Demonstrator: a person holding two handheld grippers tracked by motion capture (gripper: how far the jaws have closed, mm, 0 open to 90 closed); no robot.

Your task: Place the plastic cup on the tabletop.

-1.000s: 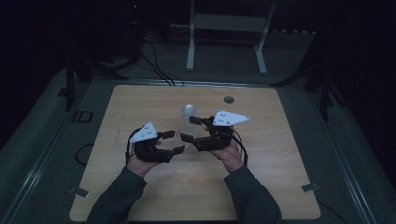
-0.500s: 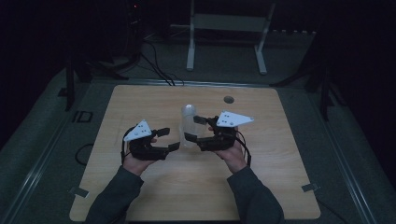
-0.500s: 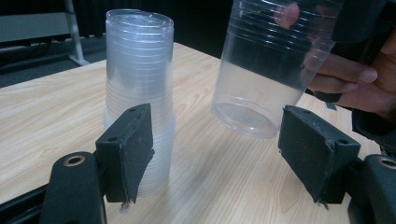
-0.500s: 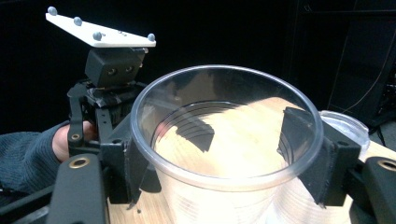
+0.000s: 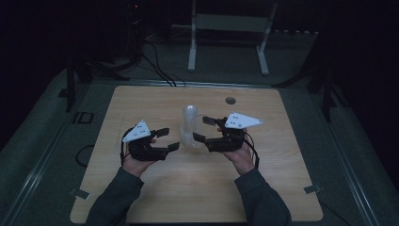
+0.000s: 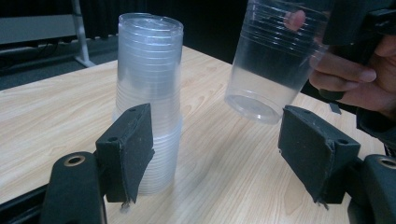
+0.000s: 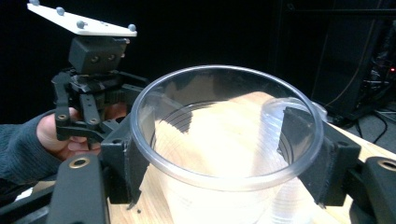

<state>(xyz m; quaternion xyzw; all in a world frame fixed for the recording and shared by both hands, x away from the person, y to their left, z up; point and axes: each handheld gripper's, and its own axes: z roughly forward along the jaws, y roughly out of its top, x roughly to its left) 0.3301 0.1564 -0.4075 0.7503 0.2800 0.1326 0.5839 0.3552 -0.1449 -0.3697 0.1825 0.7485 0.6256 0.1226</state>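
A tall stack of clear plastic cups [image 5: 189, 121] [image 6: 148, 93] stands upright mid-table. My right gripper [image 5: 204, 130] [image 7: 224, 154] is shut on a single clear cup [image 7: 224, 135] [image 6: 273, 60], its pads pressing the wall just under the rim. This cup hangs tilted above the table, right of the stack and apart from it. My left gripper [image 5: 165, 140] [image 6: 219, 154] is open just left of the stack. One of its pads [image 6: 130, 149] sits in front of the stack's lower part, with nothing held. The right gripper view also shows the left gripper [image 7: 88, 100] beyond the cup.
The wooden table [image 5: 197, 188] has a small round hole [image 5: 230, 100] near its far edge. A white metal stand [image 5: 226, 28] and cables lie on the dark floor behind. Both forearms rest over the table's near half.
The right gripper has drawn back to the right with a single cup, away from the stack. The left gripper has moved slightly left of the stack, and its jaws stand open.
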